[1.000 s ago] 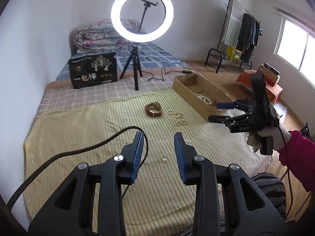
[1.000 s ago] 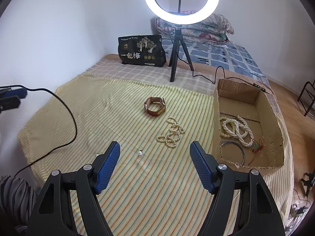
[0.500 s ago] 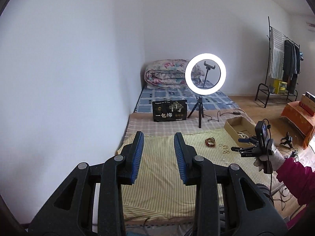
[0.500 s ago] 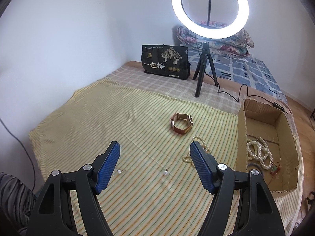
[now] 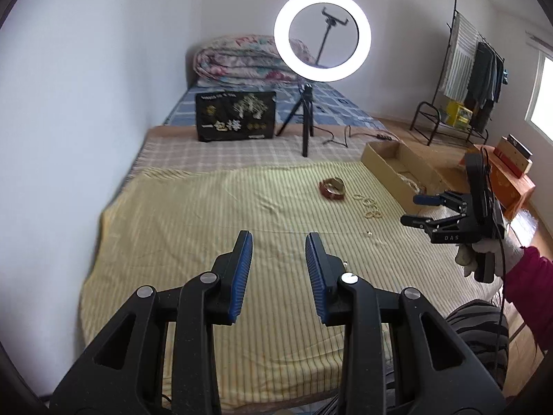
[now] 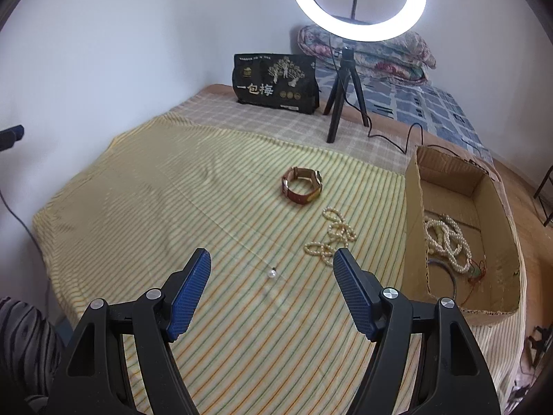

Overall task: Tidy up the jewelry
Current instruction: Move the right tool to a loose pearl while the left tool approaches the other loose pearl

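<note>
Showing inside the cardboard box point(image 6: 484, 186): pearls point(image 6: 446, 238), only right view.

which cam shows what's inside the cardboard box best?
Right wrist: it looks down into the open brown cardboard box, showing the white pearl necklace. Left wrist sees the box side-on, only a glimpse of pearls.

Left gripper point(image 5: 279, 259) is just hanging above the bed with its jaws parted and nothing between the blue pads point(image 5: 242, 276). Right gripper point(image 6: 273, 288) is spread a lot wider, also empty, tilted down toward the bed. From the left camera you can see the right gripper point(image 5: 416, 210) out to the side, gripped by a white-gloved hand point(image 5: 484, 256) with a magenta sleeve.
</note>
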`<state>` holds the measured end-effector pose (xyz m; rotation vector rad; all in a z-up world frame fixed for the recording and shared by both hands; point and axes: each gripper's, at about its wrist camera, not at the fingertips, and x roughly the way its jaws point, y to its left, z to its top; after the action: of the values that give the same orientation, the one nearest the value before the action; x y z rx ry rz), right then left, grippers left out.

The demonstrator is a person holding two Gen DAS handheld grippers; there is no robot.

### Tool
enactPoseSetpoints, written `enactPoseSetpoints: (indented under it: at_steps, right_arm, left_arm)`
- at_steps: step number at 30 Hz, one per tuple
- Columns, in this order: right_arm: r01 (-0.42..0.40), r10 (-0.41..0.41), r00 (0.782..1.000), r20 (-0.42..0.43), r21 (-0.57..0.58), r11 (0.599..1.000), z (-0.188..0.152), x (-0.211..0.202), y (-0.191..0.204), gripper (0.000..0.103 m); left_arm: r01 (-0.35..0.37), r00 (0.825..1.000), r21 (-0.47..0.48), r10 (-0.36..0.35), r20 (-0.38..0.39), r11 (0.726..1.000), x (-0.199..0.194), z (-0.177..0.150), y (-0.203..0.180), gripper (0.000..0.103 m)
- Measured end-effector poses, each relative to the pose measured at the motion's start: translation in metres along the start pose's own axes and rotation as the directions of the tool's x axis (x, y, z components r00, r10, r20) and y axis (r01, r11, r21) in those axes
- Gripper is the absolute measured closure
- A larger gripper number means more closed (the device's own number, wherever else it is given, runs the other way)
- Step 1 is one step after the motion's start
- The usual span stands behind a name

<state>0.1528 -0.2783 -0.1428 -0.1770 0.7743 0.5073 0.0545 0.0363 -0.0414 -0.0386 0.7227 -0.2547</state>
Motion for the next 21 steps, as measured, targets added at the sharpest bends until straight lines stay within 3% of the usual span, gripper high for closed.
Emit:
enactPoseSetpoints:
  at_steps: [4,7,11,13,21]
  right_arm:
    - [0.01,-0.01,0.999,-0.043,0.009,1.0,-0.007,0.014,-0.006,0.031]
    - [0.001,0.0,0.997,-0.078,0.006,1.0,-0.011,0.027,-0.006,0.043]
    - [-0.022,0.025,0.993,-0.116,0.025,0.999,-0.018,0.046,-0.008,0.048]
    - [-0.037,0.041,0.99,-0.134,0.037,0.999,-0.02,0.054,-0.008,0.056]
    - [-0.05,0.056,0.983,-0.174,0.042,0.998,-0.025,0.074,-0.006,0.061]
  left_arm:
    - [0.071,0.995,0.052,-0.067,-0.079,0.996,0.058,-0.011,-0.022,0.071]
    - [0.141,0.982,0.078,-0.13,-0.139,0.987,0.097,-0.021,-0.04,0.071]
    - [0.199,0.963,0.091,-0.177,-0.204,0.976,0.136,-0.032,-0.055,0.071]
    - [0.22,0.955,0.104,-0.193,-0.225,0.97,0.149,-0.034,-0.062,0.071]
    - [0.281,0.926,0.107,-0.24,-0.29,0.954,0.185,-0.045,-0.079,0.071]
